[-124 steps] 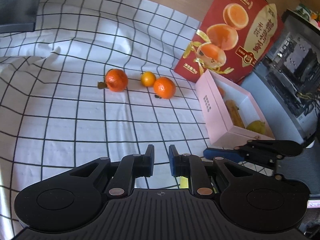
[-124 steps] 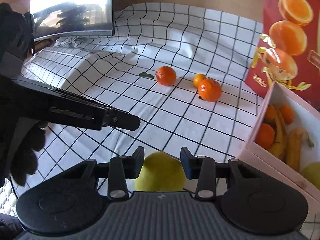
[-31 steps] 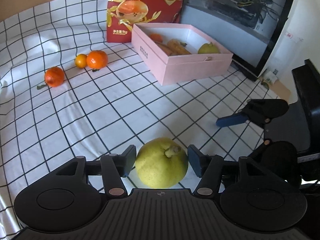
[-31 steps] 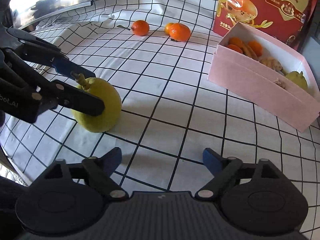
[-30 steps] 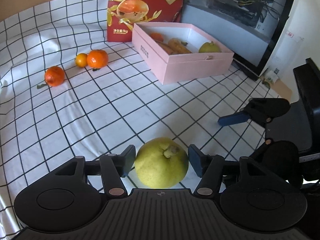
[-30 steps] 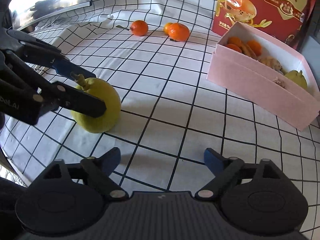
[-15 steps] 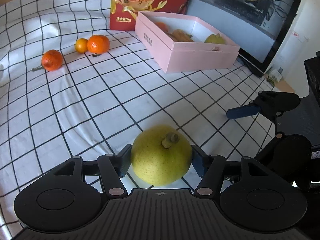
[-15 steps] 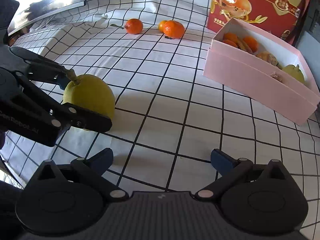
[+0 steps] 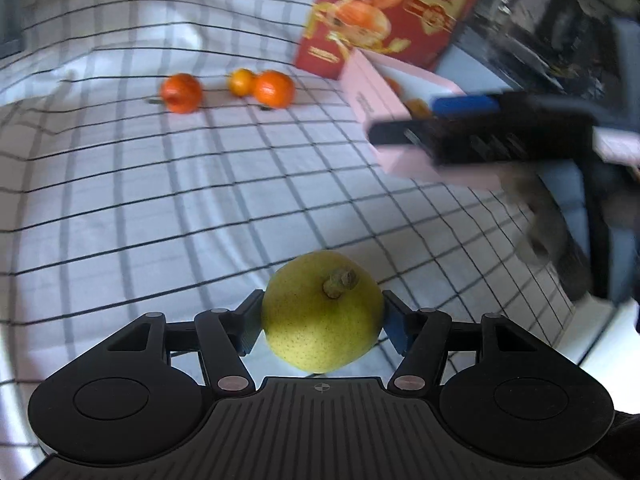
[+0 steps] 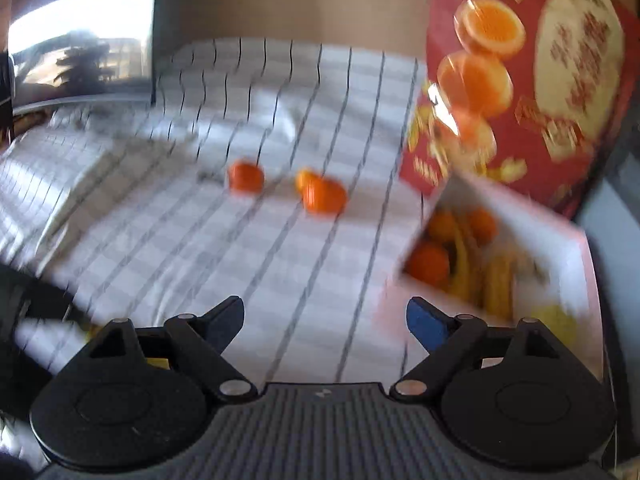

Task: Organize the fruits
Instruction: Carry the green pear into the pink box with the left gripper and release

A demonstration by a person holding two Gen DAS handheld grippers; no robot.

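Observation:
My left gripper is shut on a yellow-green pear and holds it above the checked cloth. Three oranges lie on the cloth further off: one at the left, a small one and a larger one side by side. The open pink box stands at the right and holds oranges, bananas and a pear. My right gripper is open and empty above the cloth, left of the pink box. It crosses the left wrist view in front of the box. Both views are blurred.
A red carton printed with oranges stands behind the pink box. A monitor stands at the back left of the cloth. A dark screen stands right of the box. The cloth is rumpled at the left.
My left gripper has lifted the pear and swung left toward the oranges. My right gripper has moved forward and up, now close to the pink box and crossing the left wrist view.

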